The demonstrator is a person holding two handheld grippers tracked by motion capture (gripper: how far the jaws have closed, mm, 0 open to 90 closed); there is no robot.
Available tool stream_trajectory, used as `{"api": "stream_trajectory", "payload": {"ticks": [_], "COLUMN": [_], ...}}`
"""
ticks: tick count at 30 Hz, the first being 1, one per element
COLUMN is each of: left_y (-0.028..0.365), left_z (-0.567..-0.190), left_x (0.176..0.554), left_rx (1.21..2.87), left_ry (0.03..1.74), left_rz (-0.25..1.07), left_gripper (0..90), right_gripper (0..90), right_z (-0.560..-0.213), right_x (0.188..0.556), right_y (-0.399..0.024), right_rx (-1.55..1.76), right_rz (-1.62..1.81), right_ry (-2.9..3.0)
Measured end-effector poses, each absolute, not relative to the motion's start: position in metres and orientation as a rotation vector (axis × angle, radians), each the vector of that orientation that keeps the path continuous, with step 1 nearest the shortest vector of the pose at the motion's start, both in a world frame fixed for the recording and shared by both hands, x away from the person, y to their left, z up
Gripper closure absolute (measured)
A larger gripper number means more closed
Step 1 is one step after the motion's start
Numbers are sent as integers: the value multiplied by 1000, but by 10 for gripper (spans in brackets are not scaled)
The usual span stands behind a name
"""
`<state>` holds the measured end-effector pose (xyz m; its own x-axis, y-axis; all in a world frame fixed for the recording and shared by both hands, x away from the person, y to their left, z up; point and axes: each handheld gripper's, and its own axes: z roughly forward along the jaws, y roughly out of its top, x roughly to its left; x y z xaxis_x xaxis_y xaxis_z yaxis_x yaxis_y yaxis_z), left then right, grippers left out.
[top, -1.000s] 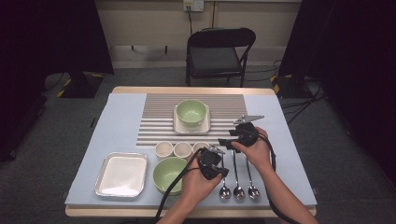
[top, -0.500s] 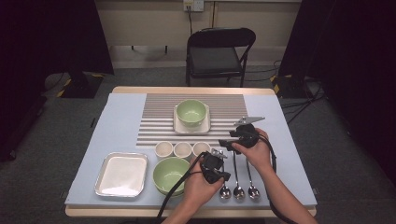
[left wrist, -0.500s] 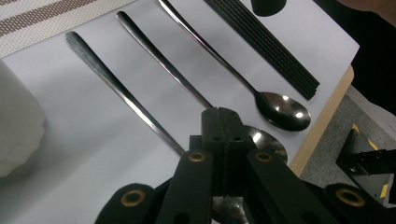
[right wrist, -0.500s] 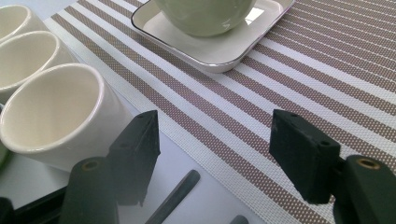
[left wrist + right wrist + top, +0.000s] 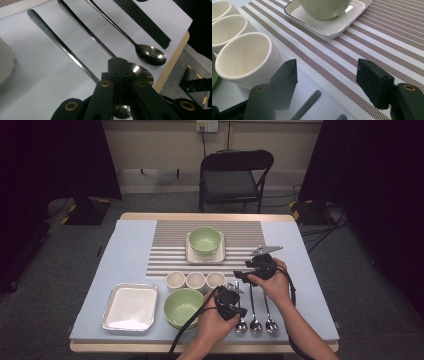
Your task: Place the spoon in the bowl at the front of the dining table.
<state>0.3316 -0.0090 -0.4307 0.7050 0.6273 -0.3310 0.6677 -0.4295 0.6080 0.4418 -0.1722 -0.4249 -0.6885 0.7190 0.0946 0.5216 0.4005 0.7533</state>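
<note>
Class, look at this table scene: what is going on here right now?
A person at a set table works over three spoons with a gripper in each hand. The left gripper is shut, its tip low over the spoon bowls; whether it grips one is unclear. The right gripper hangs open above the handle ends, beside three white cups and the striped mat.

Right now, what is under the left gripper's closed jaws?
Under the left gripper, whose jaws are shut with nothing between them, lies the middle spoon; part of its bowl shows beside the jaws, the rest is covered. The left spoon runs down behind the gripper, its bowl mostly hidden.
</note>
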Motion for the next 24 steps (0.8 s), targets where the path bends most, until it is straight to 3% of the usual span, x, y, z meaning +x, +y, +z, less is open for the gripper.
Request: {"api": "stream_trajectory", "payload": {"ticks": [24], "left_y": [-7], "left_z": [-442], "left_x": [322], "left_rx": [2175], "left_ry": [979], "left_rz": [-91], "left_gripper": [900], "right_gripper": [329], "right_z": [-434], "right_x": [437], "right_y": [-170], "right_rx": [1089], "right_rz": [1143], "right_ry": [2430]}}
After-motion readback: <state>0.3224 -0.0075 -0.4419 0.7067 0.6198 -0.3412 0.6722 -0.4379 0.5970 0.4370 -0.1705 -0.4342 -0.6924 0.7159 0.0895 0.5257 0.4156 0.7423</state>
